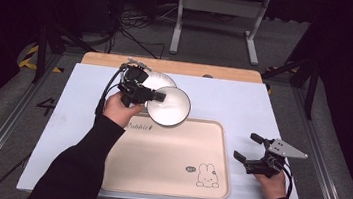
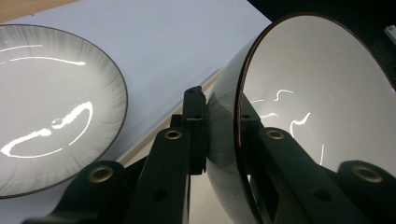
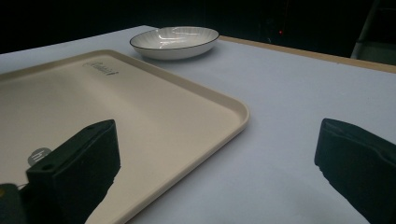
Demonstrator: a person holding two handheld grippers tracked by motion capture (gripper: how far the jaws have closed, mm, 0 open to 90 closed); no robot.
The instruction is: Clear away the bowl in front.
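Fingers (image 2: 196, 135) of the left gripper (image 1: 141, 93) are pinched on the rim of a white bowl (image 1: 168, 106), one finger on the outer wall, the other inside. The bowl is tilted and, by the high view, held off the surface, partly over the far edge of the beige tray (image 1: 165, 179). Just beyond these fingers, on the far side, a shallow plate (image 2: 51, 107) with a dark rim rests on the surface (image 1: 244, 107), apart from the bowl.

Fingers (image 3: 79, 163) of the right gripper (image 1: 248, 148) are spread wide with nothing between them. They hover just off the tray's right edge, low over the surface.

Assessment: the work appears to be loading the tray. The bowl is picked up and in transit; it is not yet set down. The tray carries no dishes. The plate is untouched. Remaining, as judged: lower the bowl onto the tray, release it, then deal with the plate.
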